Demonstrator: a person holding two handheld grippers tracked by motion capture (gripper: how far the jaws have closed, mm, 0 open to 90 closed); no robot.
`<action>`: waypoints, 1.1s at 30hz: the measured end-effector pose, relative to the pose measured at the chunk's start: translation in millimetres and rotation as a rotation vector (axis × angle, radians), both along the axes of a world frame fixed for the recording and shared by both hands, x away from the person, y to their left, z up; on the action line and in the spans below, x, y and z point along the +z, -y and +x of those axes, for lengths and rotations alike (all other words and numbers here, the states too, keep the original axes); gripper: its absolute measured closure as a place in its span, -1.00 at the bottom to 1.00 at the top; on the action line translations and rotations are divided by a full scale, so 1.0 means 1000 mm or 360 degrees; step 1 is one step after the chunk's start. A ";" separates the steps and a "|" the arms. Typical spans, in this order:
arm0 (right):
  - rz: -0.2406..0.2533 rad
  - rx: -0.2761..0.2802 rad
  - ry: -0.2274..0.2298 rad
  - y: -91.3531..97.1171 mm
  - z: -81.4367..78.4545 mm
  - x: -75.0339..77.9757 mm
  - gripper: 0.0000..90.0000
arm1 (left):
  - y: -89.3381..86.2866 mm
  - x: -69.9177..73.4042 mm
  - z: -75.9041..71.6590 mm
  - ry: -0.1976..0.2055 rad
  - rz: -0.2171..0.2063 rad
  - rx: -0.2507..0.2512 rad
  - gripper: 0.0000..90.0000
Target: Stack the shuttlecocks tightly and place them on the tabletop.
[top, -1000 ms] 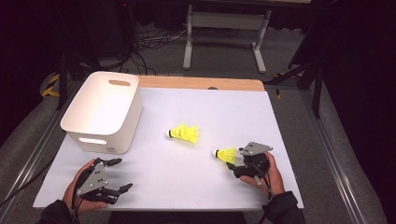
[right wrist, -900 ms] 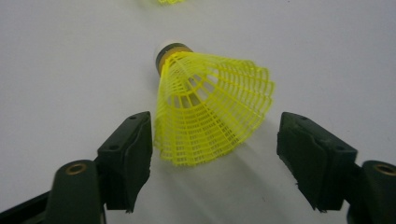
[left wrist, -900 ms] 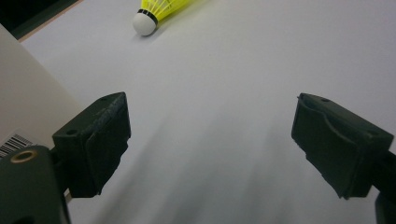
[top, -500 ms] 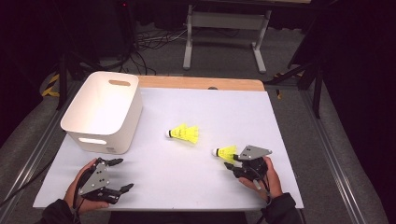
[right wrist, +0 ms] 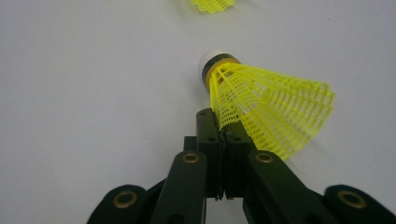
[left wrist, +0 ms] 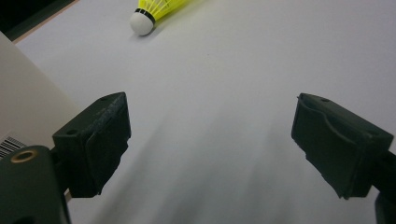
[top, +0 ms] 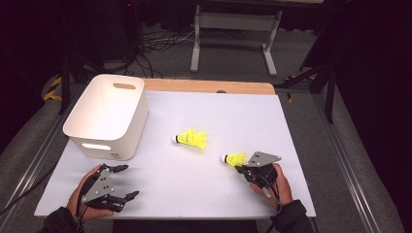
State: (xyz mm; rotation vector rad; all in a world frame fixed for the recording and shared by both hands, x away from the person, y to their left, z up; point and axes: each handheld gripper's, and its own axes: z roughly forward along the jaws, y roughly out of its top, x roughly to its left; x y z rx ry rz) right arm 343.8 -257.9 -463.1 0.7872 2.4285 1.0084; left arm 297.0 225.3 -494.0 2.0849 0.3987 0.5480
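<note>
1. Since a second ago, only the right claw [top: 241,168] and its shuttlecock have shifted slightly along the white worktop [top: 272,116]; everything else lies unchanged.
2. White bin [top: 108,116] sits far left, mouth open, probably to receive shuttlecocks.
3. Left claw [top: 122,181] rests near the front edge, jaws spread wide, idle.
4. Right claw is pressed together on the held shuttlecock's [right wrist: 261,102] mesh skirt edge, cork pointing away.
5. Loose shuttlecock [top: 192,139] lies mid-worktop.
</note>
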 end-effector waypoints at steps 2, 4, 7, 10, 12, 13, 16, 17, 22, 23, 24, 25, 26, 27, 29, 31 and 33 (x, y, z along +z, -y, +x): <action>0.0013 -0.0003 0.0008 0.000 0.000 0.001 0.98 | 0.000 0.000 0.000 0.0000 0.0001 0.0005 -0.72; 0.0035 -0.0012 0.0027 0.003 0.000 0.002 0.99 | 0.001 0.000 0.000 0.0000 -0.0003 0.0011 -0.72; 0.0054 -0.0022 0.0038 0.004 0.001 0.003 0.99 | 0.001 0.000 0.001 -0.0004 0.0005 0.0011 -0.72; 0.0047 -0.0028 0.0053 0.004 0.000 0.003 0.99 | 0.002 -0.001 0.000 -0.0003 0.0007 0.0003 -0.72; 0.0048 -0.0038 0.0066 0.003 0.000 0.004 0.99 | 0.002 0.000 0.000 0.0008 0.0006 -0.0004 -0.72; 0.0046 -0.0041 0.0069 0.003 0.000 0.004 0.99 | 0.002 0.000 0.000 0.0008 0.0006 -0.0004 -0.72; 0.0050 -0.0047 0.0080 0.004 0.001 0.004 0.99 | 0.001 0.000 0.000 -0.0001 0.0001 -0.0003 -0.72; 0.0055 -0.0052 0.0085 0.004 0.001 0.005 0.99 | 0.001 0.000 0.000 -0.0003 0.0001 -0.0003 -0.72; 0.0063 -0.0066 0.0114 0.005 0.001 0.006 1.00 | 0.001 0.000 -0.001 0.0006 0.0000 -0.0007 -0.73; 0.0063 -0.0066 0.0114 0.005 0.001 0.006 1.00 | 0.001 0.000 -0.001 0.0006 -0.0001 -0.0005 -0.73; 0.0067 -0.0069 0.0120 0.005 0.001 0.007 1.00 | 0.001 0.000 0.000 0.0005 -0.0002 -0.0006 -0.73; 0.0070 -0.0072 0.0131 0.006 0.001 0.008 1.00 | 0.001 0.000 0.000 0.0004 0.0000 -0.0007 -0.73; 0.0073 -0.0075 0.0142 0.006 0.002 0.010 1.00 | 0.002 0.000 0.000 0.0000 0.0004 -0.0008 -0.73; 0.0067 -0.0074 0.0148 0.006 0.003 0.010 1.00 | 0.002 0.000 0.000 -0.0003 0.0000 -0.0006 -0.73; 0.0066 -0.0079 0.0159 0.007 0.004 0.012 1.00 | 0.002 0.000 0.000 -0.0004 0.0000 -0.0006 -0.73; 0.0092 -0.0088 0.0165 0.009 0.007 0.015 1.00 | 0.002 0.000 0.000 -0.0002 0.0001 -0.0006 -0.73; 0.0094 -0.0092 0.0166 0.009 0.009 0.014 1.00 | 0.002 -0.001 0.000 -0.0011 -0.0002 -0.0008 -0.73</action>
